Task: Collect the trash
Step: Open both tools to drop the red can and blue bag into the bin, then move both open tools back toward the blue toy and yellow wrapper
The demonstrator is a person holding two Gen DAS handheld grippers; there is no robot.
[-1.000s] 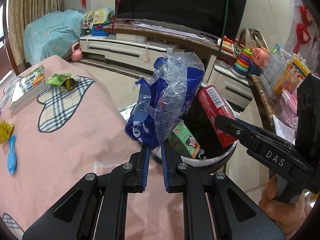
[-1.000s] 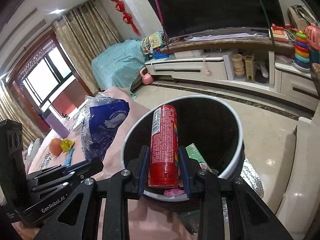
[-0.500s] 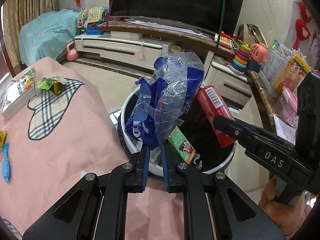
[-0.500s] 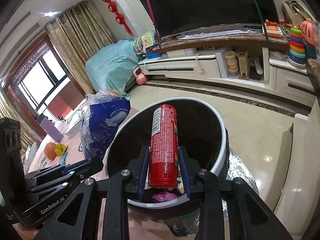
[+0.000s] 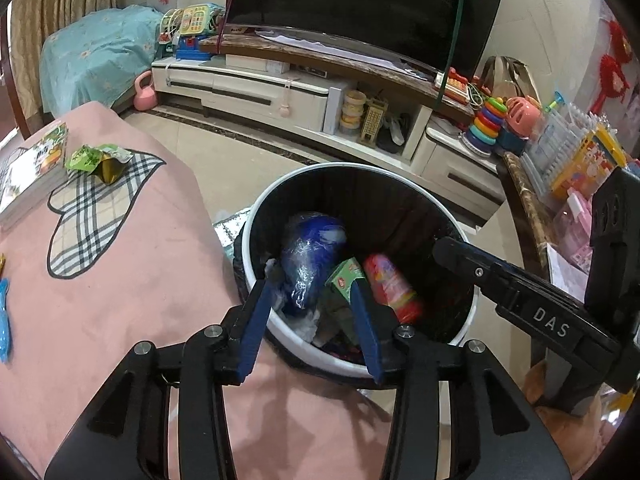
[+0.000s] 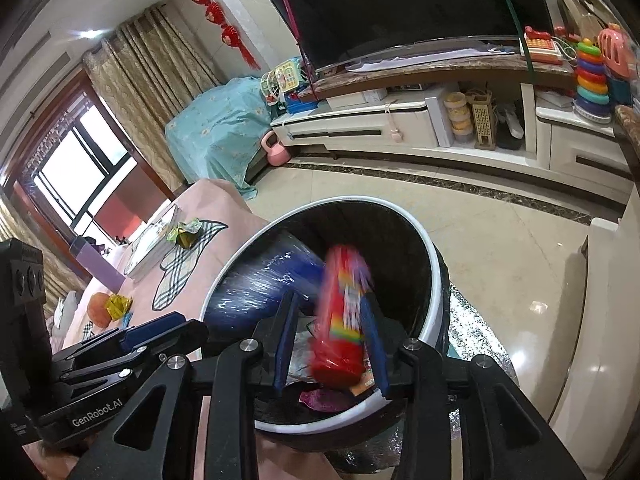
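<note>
Fingers of the left gripper and right gripper are both opening above the bin, gripping nothing. Side markings read "GenRobot.AI" on the left, "DAS" on the right. The blue plastic bag lies inside the bin below the left fingers; the red can, blurred, sits loose between the right fingers over the bin
</note>
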